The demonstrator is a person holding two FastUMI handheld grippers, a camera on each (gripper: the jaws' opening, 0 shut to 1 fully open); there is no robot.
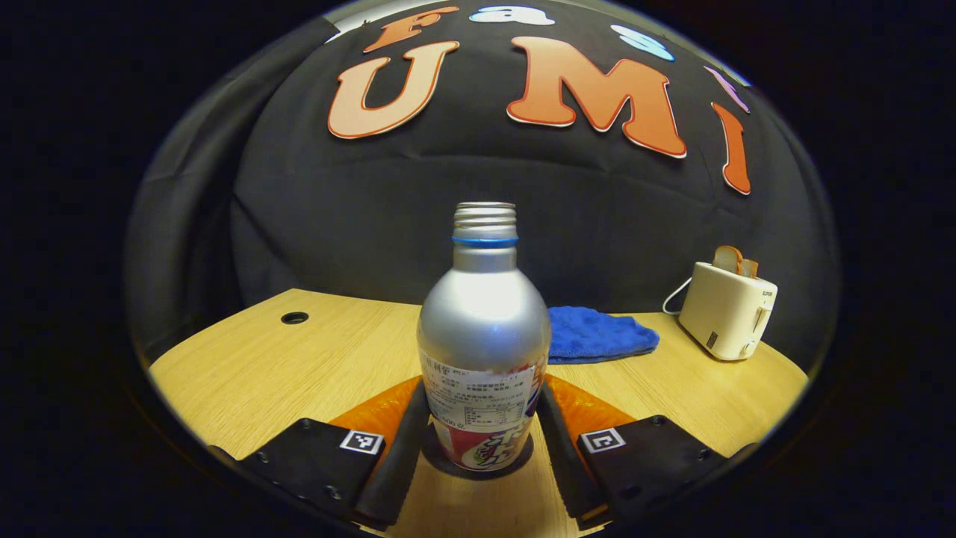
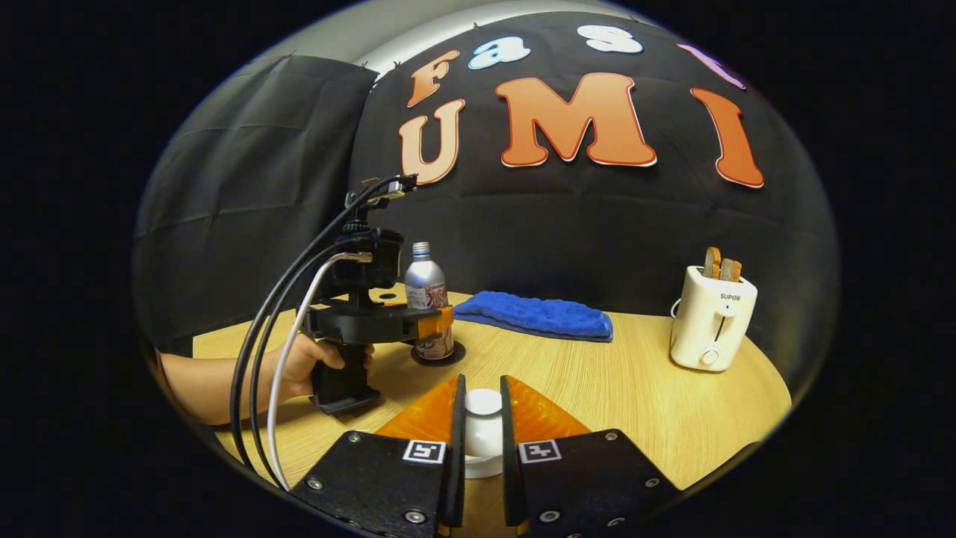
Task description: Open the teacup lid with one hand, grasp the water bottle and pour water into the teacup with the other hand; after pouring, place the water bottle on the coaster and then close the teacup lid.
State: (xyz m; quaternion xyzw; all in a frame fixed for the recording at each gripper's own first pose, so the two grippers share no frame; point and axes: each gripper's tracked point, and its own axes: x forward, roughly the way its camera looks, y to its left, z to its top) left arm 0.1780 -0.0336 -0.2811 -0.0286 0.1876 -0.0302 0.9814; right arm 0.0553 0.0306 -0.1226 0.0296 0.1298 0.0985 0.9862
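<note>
Lower centre of each view: left gripper (image 1: 482,441) fingers bracket, seemingly touching, the upright water bottle (image 1: 484,336) on its dark coaster (image 1: 478,459), while right gripper (image 2: 479,433) fingers pinch the teacup lid (image 2: 483,403), ready for closing.

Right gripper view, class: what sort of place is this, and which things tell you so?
Probably a staged recording booth got up as a kitchen corner. A black cloth wall backs a wooden table holding a toaster with bread, a blue cloth and a water bottle, while a hand holds a cabled gripper.
</note>
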